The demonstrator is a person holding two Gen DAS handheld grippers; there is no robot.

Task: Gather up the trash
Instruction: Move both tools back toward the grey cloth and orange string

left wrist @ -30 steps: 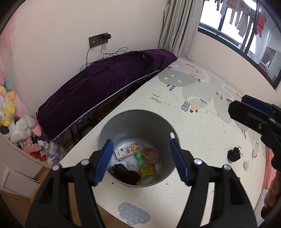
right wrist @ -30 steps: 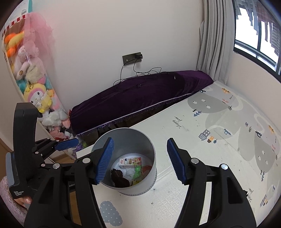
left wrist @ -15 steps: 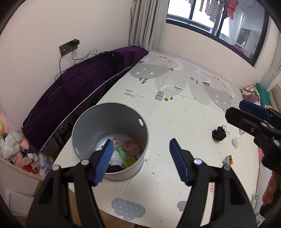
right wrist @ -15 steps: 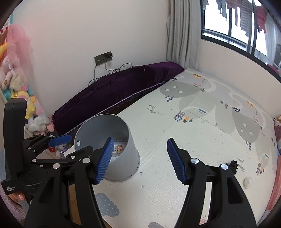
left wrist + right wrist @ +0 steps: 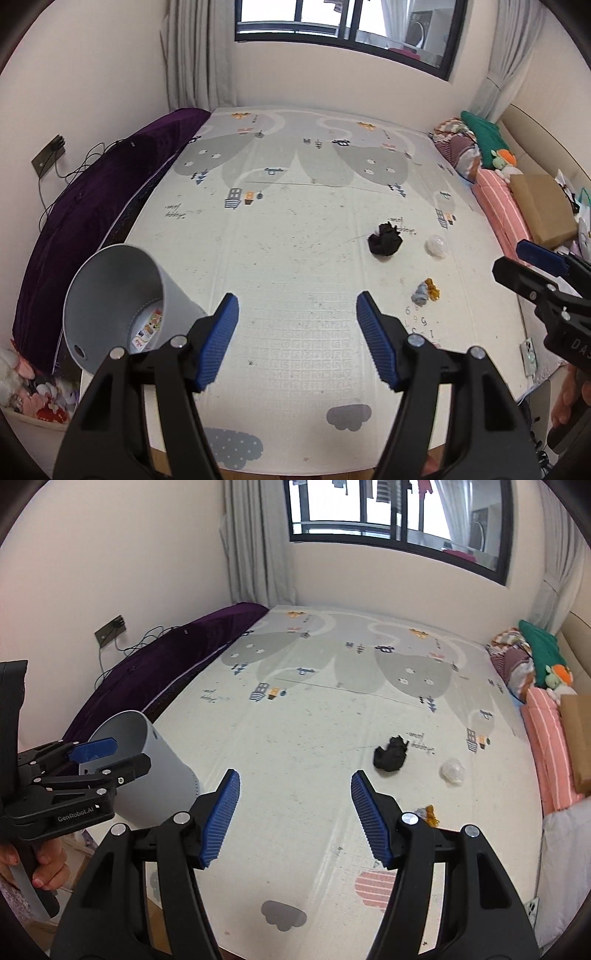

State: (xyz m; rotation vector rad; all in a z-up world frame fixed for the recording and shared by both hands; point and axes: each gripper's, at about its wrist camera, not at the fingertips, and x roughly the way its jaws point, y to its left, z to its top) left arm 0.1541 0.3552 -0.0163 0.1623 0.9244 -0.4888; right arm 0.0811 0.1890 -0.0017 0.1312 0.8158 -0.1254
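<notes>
A grey bin (image 5: 122,299) with wrappers inside stands at the mat's near left; it also shows in the right wrist view (image 5: 147,775). On the play mat lie a black crumpled wad (image 5: 385,242) (image 5: 391,755), a clear crumpled plastic ball (image 5: 437,246) (image 5: 452,771) and a small orange and grey wrapper (image 5: 426,291) (image 5: 428,814). My left gripper (image 5: 297,336) is open and empty, right of the bin. My right gripper (image 5: 295,812) is open and empty, above the near mat, short of the trash.
A purple velvet cover (image 5: 92,206) runs along the left wall with cables and a socket (image 5: 48,160). Folded bedding and a cardboard box (image 5: 541,210) line the right side. Stuffed toys (image 5: 26,391) sit at the near left. A window is on the far wall.
Both grippers have swung right, away from the bin. The bin has slid to the left edge of both views and the loose trash on the mat has come into view.
</notes>
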